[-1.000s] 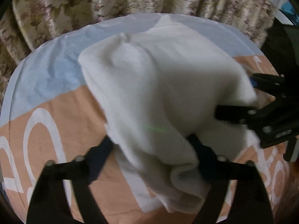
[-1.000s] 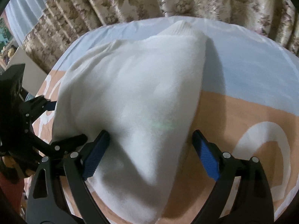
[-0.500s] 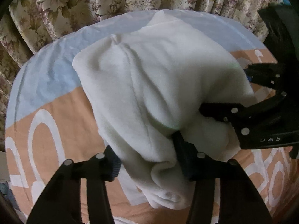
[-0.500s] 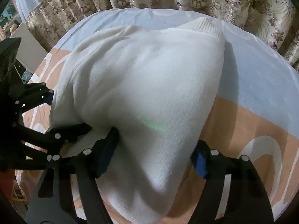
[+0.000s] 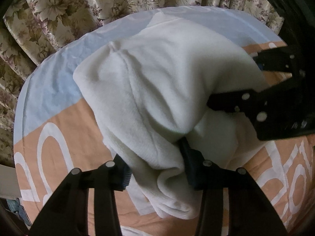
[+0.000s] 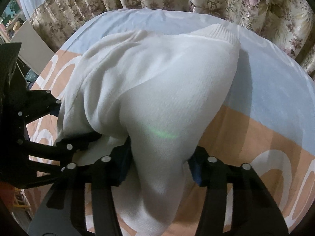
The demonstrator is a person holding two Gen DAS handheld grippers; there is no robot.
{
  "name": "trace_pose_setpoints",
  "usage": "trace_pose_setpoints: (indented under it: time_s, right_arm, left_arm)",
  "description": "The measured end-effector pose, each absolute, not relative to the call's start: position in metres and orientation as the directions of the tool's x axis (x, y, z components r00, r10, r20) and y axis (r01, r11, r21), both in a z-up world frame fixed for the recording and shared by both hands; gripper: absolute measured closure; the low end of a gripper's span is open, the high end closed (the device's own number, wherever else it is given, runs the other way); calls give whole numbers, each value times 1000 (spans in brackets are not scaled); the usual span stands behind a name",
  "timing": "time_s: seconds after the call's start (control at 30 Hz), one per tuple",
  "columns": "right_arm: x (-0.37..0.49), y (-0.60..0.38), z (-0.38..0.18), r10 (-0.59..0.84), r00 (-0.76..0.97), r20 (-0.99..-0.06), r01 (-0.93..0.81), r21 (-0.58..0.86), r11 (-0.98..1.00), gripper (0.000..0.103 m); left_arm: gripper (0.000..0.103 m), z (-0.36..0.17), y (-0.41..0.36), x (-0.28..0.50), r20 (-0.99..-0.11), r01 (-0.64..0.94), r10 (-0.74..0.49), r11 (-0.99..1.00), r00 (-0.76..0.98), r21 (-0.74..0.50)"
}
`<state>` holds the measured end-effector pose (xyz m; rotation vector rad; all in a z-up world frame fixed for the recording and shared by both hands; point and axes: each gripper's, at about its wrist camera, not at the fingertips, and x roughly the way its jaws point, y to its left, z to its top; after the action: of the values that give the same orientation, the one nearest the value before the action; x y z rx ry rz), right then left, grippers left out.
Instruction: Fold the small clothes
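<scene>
A white knitted garment (image 5: 157, 90) lies bunched on a bed sheet (image 5: 65, 129) of orange, light blue and white. It also fills the right wrist view (image 6: 157, 98), with its ribbed hem at the far end. My left gripper (image 5: 155, 167) is shut on a thick fold of the garment's near edge. My right gripper (image 6: 159, 165) is shut on another thick fold. Each gripper shows in the other's view, the right one at the garment's right side (image 5: 256, 98), the left one at its left side (image 6: 59, 129). The near hem hangs below both grippers.
Flowered curtains (image 5: 78, 9) hang behind the bed's far edge and also show in the right wrist view (image 6: 256, 5). A grey board (image 6: 33, 49) stands at the left beyond the bed. Bare sheet (image 6: 275, 98) lies right of the garment.
Both grippers' fingers have closed in from wide apart onto folds of the white garment. The garment has bunched up more between them.
</scene>
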<state>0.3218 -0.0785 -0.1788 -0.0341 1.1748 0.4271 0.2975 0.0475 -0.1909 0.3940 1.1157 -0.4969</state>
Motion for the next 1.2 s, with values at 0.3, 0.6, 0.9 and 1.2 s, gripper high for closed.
trace_pose_setpoints:
  time_s: [0.3, 0.6, 0.9, 1.2]
  right_arm:
    - [337, -90, -174, 385, 299, -873, -310, 293, 904, 13]
    - [354, -113, -162, 435, 338, -835, -260, 361, 896, 10]
    - [345, -80, -176, 351, 347, -870, -395, 204, 896, 37]
    - [330, -62, -169, 291, 435, -852, -504, 37, 863, 60]
  left_arm:
    - [58, -191, 52, 296, -914, 565, -204, 824, 351, 32]
    - [42, -191, 60, 301, -923, 525, -182, 851, 339, 25]
    - [59, -192, 64, 307, -927, 544, -274, 834, 256, -96]
    - [75, -187, 61, 298, -919, 544, -266, 836, 290, -70]
